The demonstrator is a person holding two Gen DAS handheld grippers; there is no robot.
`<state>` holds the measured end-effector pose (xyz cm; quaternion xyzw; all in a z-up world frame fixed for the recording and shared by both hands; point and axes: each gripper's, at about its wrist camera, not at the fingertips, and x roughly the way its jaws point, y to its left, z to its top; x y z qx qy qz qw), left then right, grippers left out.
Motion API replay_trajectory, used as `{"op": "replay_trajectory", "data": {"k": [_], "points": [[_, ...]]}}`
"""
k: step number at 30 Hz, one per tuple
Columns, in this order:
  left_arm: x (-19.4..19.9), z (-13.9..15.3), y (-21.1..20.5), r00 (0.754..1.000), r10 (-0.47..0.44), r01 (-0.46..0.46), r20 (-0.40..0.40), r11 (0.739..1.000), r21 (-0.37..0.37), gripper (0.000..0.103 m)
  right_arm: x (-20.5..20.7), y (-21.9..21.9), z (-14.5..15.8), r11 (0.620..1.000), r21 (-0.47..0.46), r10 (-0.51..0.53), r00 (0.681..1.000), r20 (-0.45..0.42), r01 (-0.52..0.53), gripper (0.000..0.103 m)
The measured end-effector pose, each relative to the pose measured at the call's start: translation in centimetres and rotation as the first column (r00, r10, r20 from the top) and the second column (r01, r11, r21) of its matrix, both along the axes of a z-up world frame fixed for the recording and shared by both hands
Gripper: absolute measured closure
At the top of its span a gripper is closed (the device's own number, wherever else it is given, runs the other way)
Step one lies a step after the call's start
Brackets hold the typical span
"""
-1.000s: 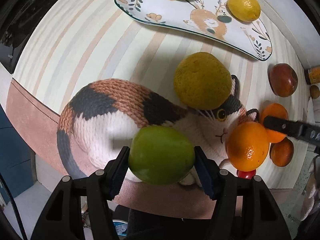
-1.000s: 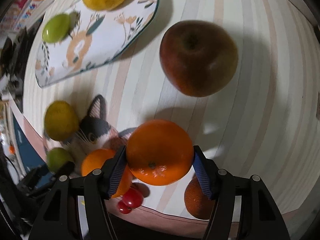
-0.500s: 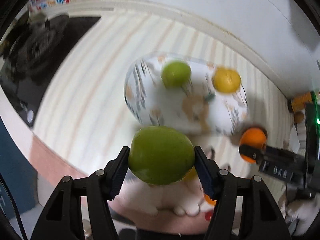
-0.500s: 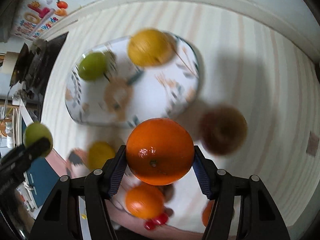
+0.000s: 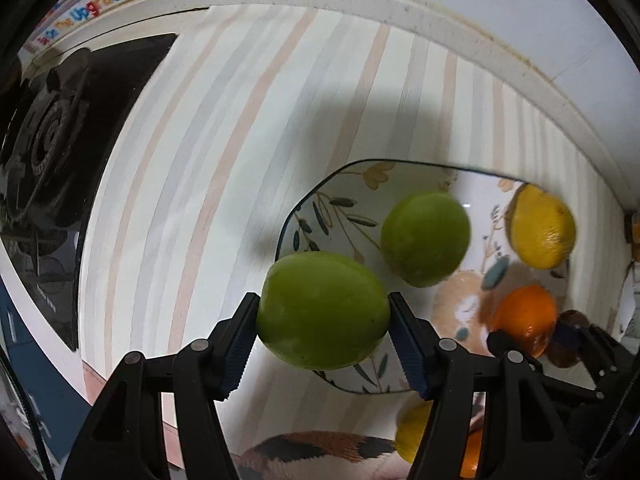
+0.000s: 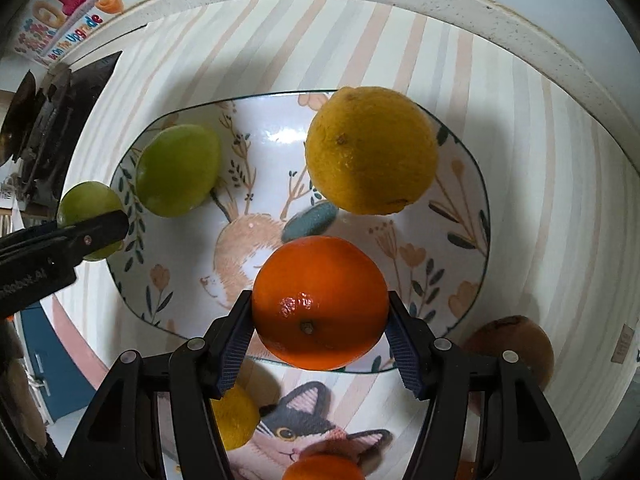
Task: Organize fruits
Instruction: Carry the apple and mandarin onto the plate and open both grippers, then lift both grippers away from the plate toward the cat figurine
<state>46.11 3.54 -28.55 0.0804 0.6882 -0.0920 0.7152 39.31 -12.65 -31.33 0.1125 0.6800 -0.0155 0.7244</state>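
My left gripper (image 5: 323, 312) is clamped on a green fruit (image 5: 323, 311), both blue pads pressed flat against its sides, and I hold it over the near-left rim of the patterned plate (image 5: 472, 196). I can't tell from this view how high it sits above the rim. My right gripper (image 6: 320, 305) is closed the same way around an orange (image 6: 320, 302), stem end facing the lens, over the near part of the plate's rabbit drawing.

On the plate lie a second green fruit (image 6: 178, 170) at the left and a yellow citrus (image 6: 370, 150) toward the far right; they sit well apart. The plate's near edge is covered by my gripper and the orange in the right wrist view.

Beyond the plate's near-right rim a brown fruit (image 6: 516, 348) shows, partly behind my right finger, and I can't say what kind it is. Below the plate, a yellow fruit (image 6: 236, 416) is half hidden by the left finger, sitting on the cat-patterned mat (image 6: 304, 424). Another orange fruit (image 6: 322, 468) is cut off by the bottom edge.

A stove burner (image 5: 44, 136) is at far left on the striped counter (image 5: 224, 120), blurred and distorted
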Motion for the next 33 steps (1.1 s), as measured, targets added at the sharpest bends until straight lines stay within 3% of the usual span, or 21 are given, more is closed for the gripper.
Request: {"op": "replay_trajectory", "data": {"k": [7, 10, 12, 14, 16, 20, 25, 33], "points": [[-0.8, -1.3, -0.4, 0.999, -0.037, 0.038, -0.020, 0.998, 0.044, 0.041, 0.4, -0.3, -0.6, 1.000, 0.022, -0.014, 1.000, -0.012, 0.014, 0.037], [-0.9, -1.5, 0.0, 0.999, -0.019, 0.020, -0.044, 1.000, 0.022, 0.041, 0.5, -0.7, -0.5, 0.999, 0.033, -0.020, 1.000, -0.020, 0.021, 0.034], [-1.0, -1.3, 0.2, 0.999, -0.012, 0.012, -0.036, 1.000, 0.007, 0.036, 0.4, -1.1, -0.2, 0.999, 0.038, -0.024, 1.000, -0.017, 0.025, 0.026], [-1.2, -0.9, 0.4, 1.000, -0.012, 0.013, -0.013, 1.000, 0.018, 0.021, 0.1, -1.8, 0.2, 0.998, 0.053, -0.033, 0.999, -0.018, 0.034, 0.025], [-1.4, -0.4, 0.9, 1.000, -0.002, 0.002, -0.005, 1.000, 0.008, 0.016, -0.3, -2.5, 0.9, 0.997, 0.062, -0.039, 0.999, -0.018, 0.040, 0.024], [-2.0, 0.6, 1.8, 1.000, 0.030, -0.030, 0.007, 1.000, -0.002, 0.016, -1.6, -3.8, 2.3, 0.997, 0.065, -0.047, 0.999, -0.014, 0.048, 0.011], [-4.2, 2.5, 2.5, 0.997, 0.058, -0.058, 0.049, 0.998, -0.007, 0.015, -3.3, -4.2, 3.9, 1.000, -0.005, -0.027, 1.000, -0.007, 0.027, 0.011], [-9.4, 6.4, 1.6, 0.989, 0.072, -0.073, 0.130, 0.997, -0.003, 0.016, -6.1, -3.7, 7.4, 0.999, -0.043, -0.008, 0.999, 0.052, 0.010, 0.011]]}}
